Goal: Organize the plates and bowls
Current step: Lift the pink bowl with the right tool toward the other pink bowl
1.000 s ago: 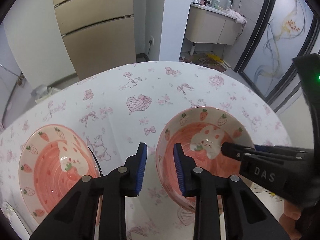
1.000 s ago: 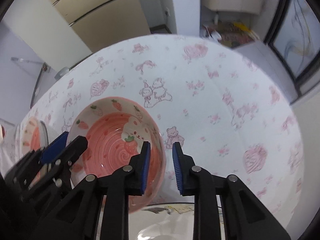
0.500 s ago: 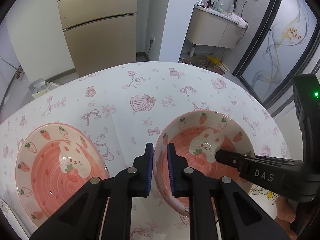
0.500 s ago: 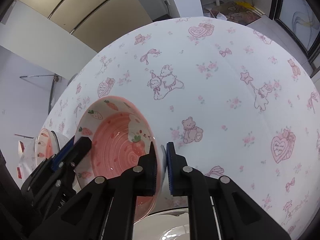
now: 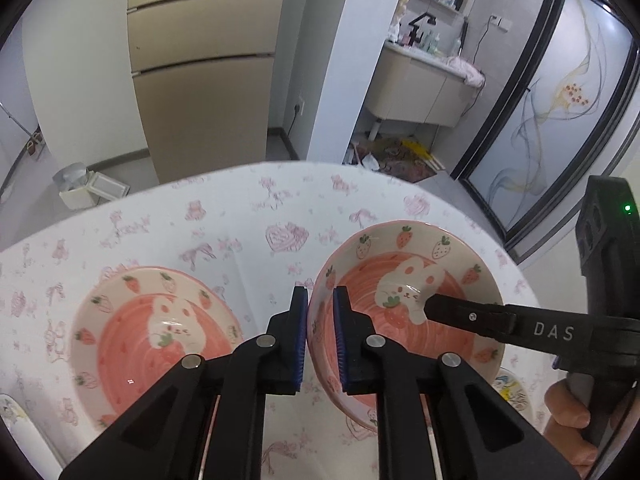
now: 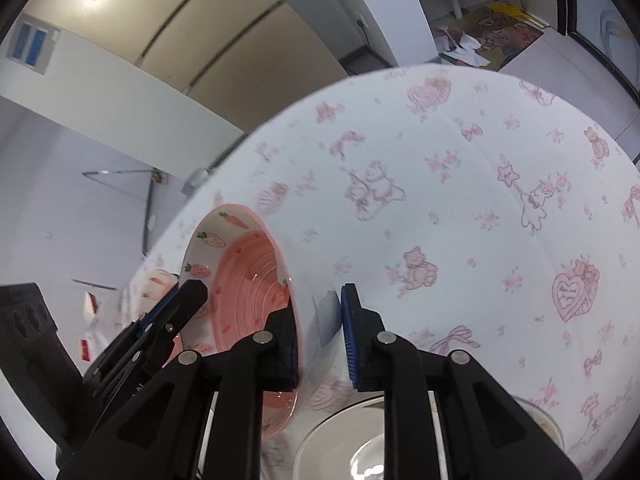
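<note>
A pink strawberry-and-bunny bowl (image 5: 404, 300) hangs above the table, held by both grippers. My left gripper (image 5: 320, 340) is shut on its left rim. My right gripper (image 6: 319, 344) is shut on its right rim; in the left wrist view it reaches in from the right as a black finger (image 5: 472, 316). The same bowl (image 6: 244, 264) looks tilted in the right wrist view. A second matching bowl (image 5: 156, 340) sits on the table to the left, untouched.
The table carries a white cloth with pink prints (image 5: 240, 232). A pale plate (image 6: 360, 440) lies under the right gripper, and a plate edge (image 5: 512, 392) shows at the right. Another plate edge (image 5: 8, 416) is at the far left. The table's far edge drops to the floor.
Both grippers closed from open onto the bowl's opposite rims. The bowl has lifted off the cloth and tilted in the right wrist view.
</note>
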`<state>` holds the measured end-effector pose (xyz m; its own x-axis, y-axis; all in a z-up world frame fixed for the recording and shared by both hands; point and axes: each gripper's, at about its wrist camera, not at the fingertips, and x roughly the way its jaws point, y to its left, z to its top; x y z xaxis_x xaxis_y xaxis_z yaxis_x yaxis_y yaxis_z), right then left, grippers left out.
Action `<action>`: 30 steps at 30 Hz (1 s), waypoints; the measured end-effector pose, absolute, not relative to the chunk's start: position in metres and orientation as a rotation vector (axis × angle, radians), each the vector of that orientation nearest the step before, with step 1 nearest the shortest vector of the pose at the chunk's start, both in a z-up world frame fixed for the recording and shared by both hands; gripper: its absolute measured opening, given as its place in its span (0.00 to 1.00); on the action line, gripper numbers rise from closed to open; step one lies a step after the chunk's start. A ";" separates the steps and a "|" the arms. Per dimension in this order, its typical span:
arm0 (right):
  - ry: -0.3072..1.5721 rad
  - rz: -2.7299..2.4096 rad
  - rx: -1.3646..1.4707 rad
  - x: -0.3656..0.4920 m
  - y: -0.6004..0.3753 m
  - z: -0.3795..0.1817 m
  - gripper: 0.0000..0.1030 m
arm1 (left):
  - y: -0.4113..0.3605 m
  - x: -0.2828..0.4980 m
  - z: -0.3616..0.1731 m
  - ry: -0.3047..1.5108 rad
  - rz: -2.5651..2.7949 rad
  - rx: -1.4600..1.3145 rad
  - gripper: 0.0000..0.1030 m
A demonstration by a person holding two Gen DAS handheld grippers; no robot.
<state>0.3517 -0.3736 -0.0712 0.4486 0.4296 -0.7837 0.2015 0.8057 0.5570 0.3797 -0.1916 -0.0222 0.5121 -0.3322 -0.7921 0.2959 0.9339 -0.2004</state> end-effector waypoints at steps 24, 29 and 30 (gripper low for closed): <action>1.090 0.270 0.473 0.365 -0.223 -0.016 0.14 | -0.056 0.356 0.041 0.867 -0.147 -0.040 0.14; 1.121 0.247 0.451 0.369 -0.219 -0.039 0.14 | -0.060 0.361 0.017 0.867 -0.178 -0.036 0.14; 1.127 0.242 0.445 0.369 -0.218 -0.041 0.14 | -0.062 0.364 0.014 0.876 -0.180 -0.031 0.14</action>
<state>0.3687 -0.2181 -0.0413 0.4156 0.4053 -0.8142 0.0357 0.8872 0.4599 0.3640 -0.0620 0.0136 0.6261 -0.1698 -0.7611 0.1447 0.9843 -0.1006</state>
